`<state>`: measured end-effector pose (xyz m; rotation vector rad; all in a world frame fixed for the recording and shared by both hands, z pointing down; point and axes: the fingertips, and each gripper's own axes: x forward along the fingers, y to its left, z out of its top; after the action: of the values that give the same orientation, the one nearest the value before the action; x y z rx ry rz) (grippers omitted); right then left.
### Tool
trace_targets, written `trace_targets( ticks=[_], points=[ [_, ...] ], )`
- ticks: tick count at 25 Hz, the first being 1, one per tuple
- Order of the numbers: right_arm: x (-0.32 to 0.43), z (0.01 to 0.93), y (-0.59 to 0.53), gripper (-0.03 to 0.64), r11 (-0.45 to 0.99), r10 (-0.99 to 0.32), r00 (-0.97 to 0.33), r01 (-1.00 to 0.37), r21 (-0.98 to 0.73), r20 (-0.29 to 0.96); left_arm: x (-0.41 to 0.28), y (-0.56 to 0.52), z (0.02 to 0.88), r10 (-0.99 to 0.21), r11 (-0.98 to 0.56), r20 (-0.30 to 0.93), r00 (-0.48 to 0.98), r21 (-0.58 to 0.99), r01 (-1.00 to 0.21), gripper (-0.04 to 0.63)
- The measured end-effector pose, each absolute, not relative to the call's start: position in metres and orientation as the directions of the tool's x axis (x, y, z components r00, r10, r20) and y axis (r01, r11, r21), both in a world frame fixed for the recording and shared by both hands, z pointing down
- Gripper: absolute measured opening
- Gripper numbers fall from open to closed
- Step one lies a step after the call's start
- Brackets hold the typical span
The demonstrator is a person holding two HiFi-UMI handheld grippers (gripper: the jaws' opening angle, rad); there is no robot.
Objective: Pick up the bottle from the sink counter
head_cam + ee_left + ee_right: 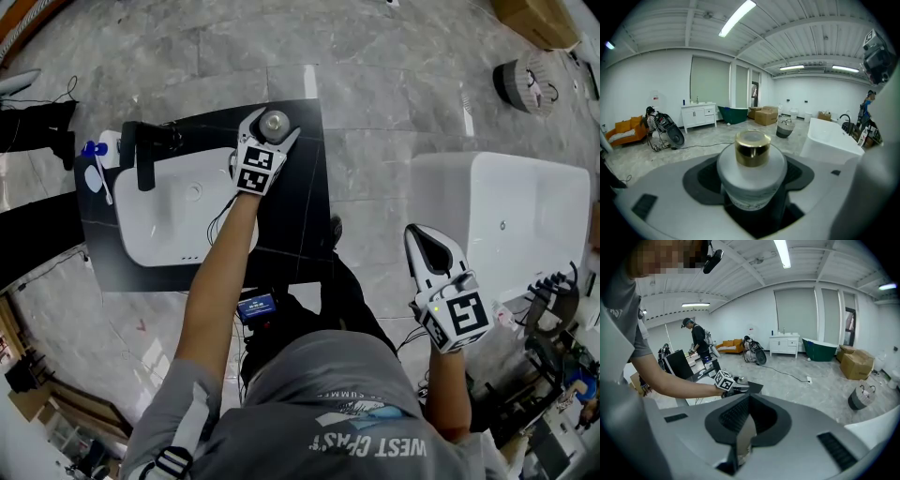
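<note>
Two things are weighing on my hold: the bottle [750, 176] is looking like thick frosted glass, so I am judging it heavy for its size, hard, smooth enough to slide, and breakable if it drops onto the counter [305, 202]. I am taking it low on the broad round body, under the shoulder, and not by the cap [752, 147], which is narrower and could be turning loose.

It is showing as squat and pale, milky white with a faint marbled band near its base, and it is wearing a short shiny gold cap with a flat grey top. It is standing upright on the dark counter just beside the sink [141, 230], on the side away from the sink's black faucet [143, 159].

My left gripper [272, 127] is reaching over that side of the sink and is gripping the bottle: the jaws are standing wide, and the dark pads seem to be pressing both flanks of the body. My right gripper [424, 239] is hanging well away from the sink, jaws drawn together and carrying nothing.
</note>
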<state>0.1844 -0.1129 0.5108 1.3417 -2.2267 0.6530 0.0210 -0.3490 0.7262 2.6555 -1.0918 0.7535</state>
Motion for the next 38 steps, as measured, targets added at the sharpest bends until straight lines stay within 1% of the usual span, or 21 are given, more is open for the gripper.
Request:
trace_targets(
  ticks=[10,16,28,38],
  points=[
    [0.183,0.510,-0.112,0.002,0.416,-0.679,-0.423,-0.895,-0.160,0.600,0.022,-0.337,0.725,-0.569,-0.735,0.548,0.613,-0.004,-0.678,0.333],
    [0.179,0.507,-0.115,0.002,0.418,-0.690,-0.429,-0.894,-0.163,0.583,0.021,-0.321,0.707,-0.558,-0.751,0.531,0.638,0.005,-0.660,0.333],
    [0.164,0.490,-0.123,0.002,0.422,-0.733,-0.442,-0.892,-0.163,0.518,0.014,-0.278,0.626,-0.498,-0.807,0.493,0.713,0.038,-0.589,0.333],
    [0.153,0.462,-0.129,0.002,0.435,-0.782,-0.450,-0.890,-0.140,0.432,-0.007,-0.238,0.543,-0.484,-0.837,0.468,0.740,0.001,-0.548,0.333]
  ],
)
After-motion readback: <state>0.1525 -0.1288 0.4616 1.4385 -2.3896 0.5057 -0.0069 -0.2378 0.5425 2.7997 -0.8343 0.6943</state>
